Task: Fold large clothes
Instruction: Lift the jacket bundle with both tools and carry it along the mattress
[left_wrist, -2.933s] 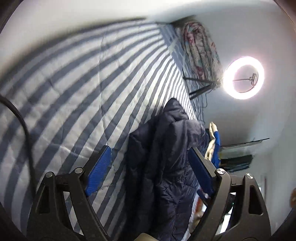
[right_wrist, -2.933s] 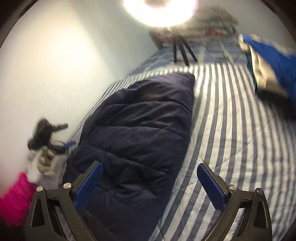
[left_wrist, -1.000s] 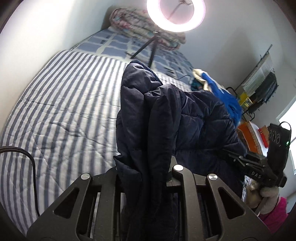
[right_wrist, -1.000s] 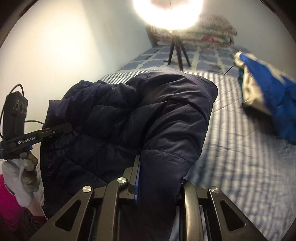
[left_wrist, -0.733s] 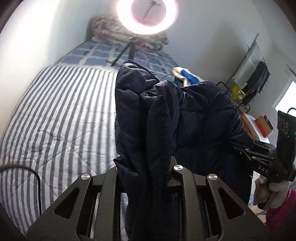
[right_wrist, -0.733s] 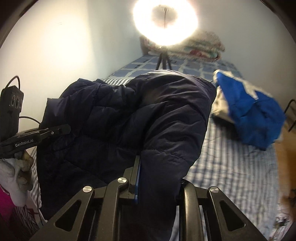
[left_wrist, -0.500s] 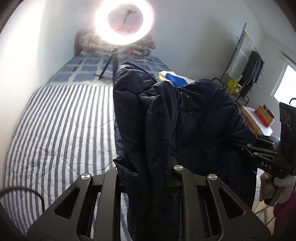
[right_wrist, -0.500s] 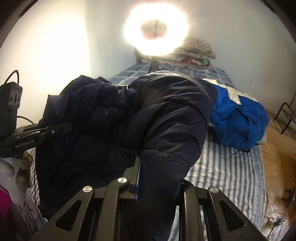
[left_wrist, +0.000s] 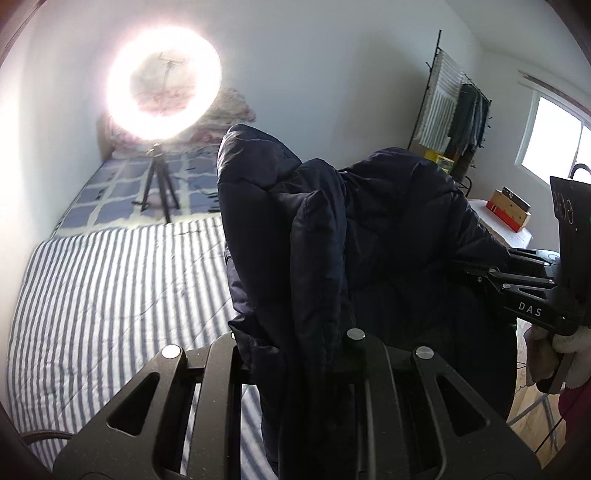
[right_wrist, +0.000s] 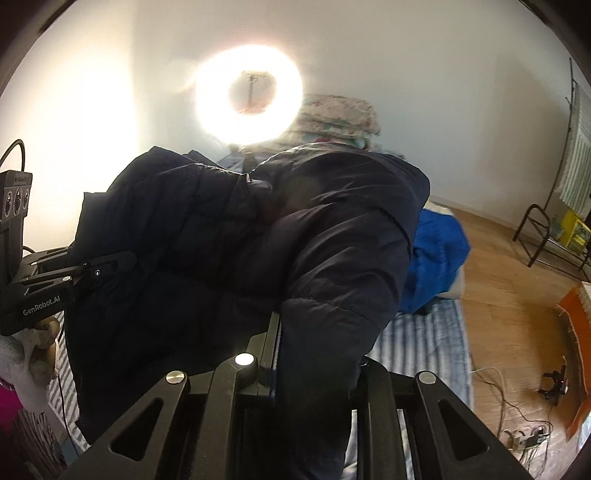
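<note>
Now both grippers, left gripper (left_wrist: 291, 354) and right gripper (right_wrist: 314, 365), pinching the navy jacket (left_wrist: 369, 229), have lifted it off the bed (left_wrist: 110, 280); fold can start.

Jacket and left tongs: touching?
Touching. The left wrist view shows the left tongs shut on a fold of the jacket, fabric pinched between the fingers and hanging below them.

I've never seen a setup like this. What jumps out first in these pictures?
A big dark navy puffer jacket fills the middle of both views, lifted off the striped bed and pinched in the left gripper and the right gripper. Behind it a glaring ring light stands on a tripod at the far end of the bed.
</note>
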